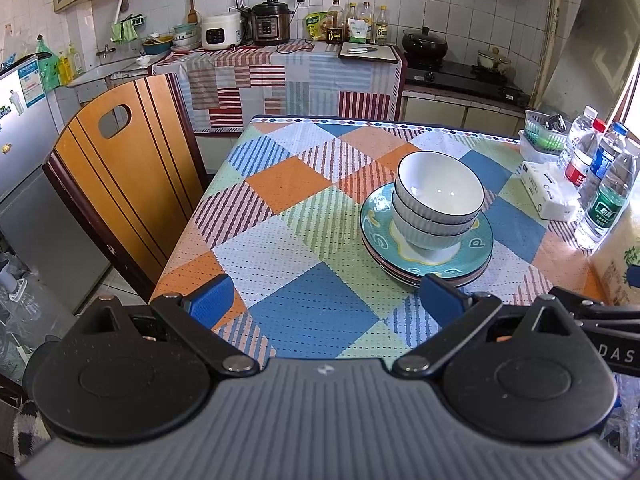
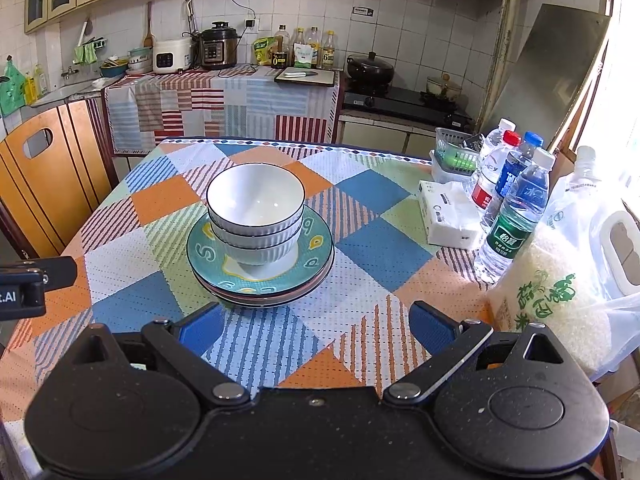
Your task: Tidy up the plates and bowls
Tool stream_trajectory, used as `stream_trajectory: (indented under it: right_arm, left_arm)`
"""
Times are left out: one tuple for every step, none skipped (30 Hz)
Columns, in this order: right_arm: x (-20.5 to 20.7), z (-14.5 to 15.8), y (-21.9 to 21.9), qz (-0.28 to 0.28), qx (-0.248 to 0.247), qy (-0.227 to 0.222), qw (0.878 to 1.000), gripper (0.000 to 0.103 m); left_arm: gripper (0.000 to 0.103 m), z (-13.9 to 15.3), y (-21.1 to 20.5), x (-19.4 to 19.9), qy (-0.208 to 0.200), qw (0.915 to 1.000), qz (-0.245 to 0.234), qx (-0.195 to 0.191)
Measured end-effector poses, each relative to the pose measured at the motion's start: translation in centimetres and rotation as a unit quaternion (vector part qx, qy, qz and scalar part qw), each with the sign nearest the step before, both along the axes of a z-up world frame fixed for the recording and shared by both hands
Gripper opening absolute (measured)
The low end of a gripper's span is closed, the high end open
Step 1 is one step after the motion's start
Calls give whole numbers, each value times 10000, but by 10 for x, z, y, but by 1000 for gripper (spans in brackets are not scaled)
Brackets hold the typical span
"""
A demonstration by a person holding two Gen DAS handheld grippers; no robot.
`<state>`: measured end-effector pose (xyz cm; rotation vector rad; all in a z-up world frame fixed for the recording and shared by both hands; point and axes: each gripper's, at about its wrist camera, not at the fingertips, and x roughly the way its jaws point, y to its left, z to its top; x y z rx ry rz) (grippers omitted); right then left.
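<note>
Three white ribbed bowls [image 1: 438,200] [image 2: 256,216] are nested upright on a stack of plates [image 1: 472,256] [image 2: 316,252], the top plate teal with yellow marks. The stack stands on the chequered tablecloth, right of centre in the left wrist view and left of centre in the right wrist view. My left gripper [image 1: 326,300] is open and holds nothing, near the table's front edge, short of the plates. My right gripper [image 2: 316,328] is also open with nothing in it, just in front of the stack and a little to its right.
Several water bottles [image 2: 516,216], a tissue pack [image 2: 448,216], a green basket [image 2: 456,152] and a bag of rice [image 2: 552,292] crowd the table's right side. A wooden chair [image 1: 124,172] stands at the left. Counter, cookers and stove line the back wall.
</note>
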<state>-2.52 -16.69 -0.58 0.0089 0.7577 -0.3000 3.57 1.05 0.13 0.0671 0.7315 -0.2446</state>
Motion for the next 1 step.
stream_trajectory:
  right_arm:
    - [0,0,0,4,1,6,10000,100]
  left_arm:
    - [101,0,0,0,6,10000,-7,-3]
